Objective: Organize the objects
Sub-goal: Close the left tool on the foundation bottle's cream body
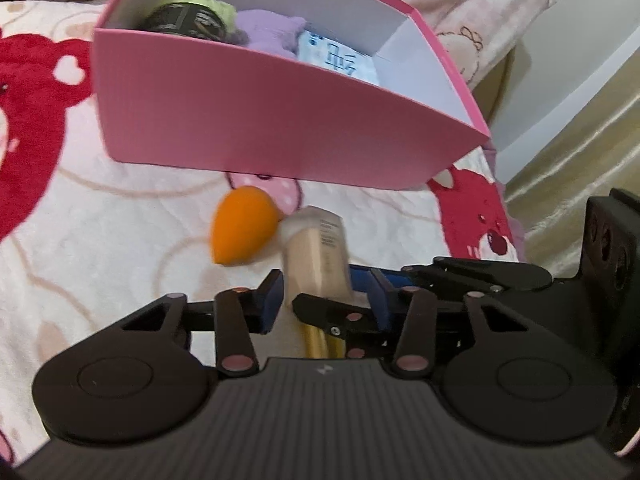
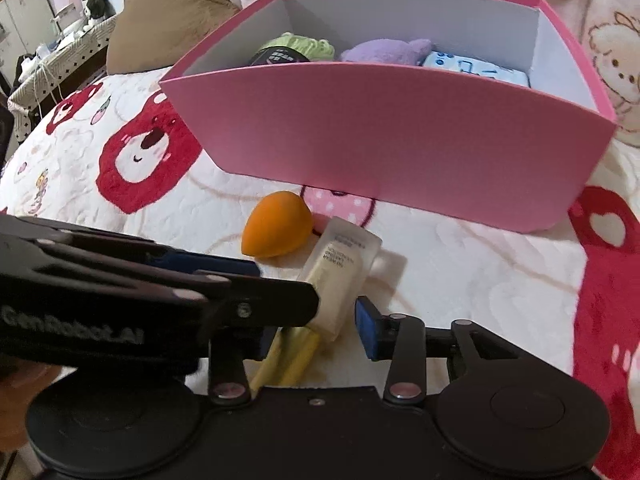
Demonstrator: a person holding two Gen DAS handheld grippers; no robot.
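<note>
While tube (image 2: 340, 276) lies flat, sealed end seemingly toward box (image 2: 380, 128).

**Soft indoor light, fisheye bend, blur on the near objects**

Both views are evenly and fairly brightly lit, with no hard glare. The pink box (image 1: 256, 120) serves as landmark: its inner white walls read pale grey-blue, and a thin shadow lies under its front edge. In the left wrist view, the cream bottle (image 1: 320, 252) and orange sponge (image 1: 244, 226) in front of the box are smeared by blur; in the right wrist view the same bottle (image 2: 340, 276) is sharper, with a faint shadow on its right. The box's straight edges bow in both views. Left of the box, the crossing black gripper (image 2: 316, 300) is blurred.
</note>
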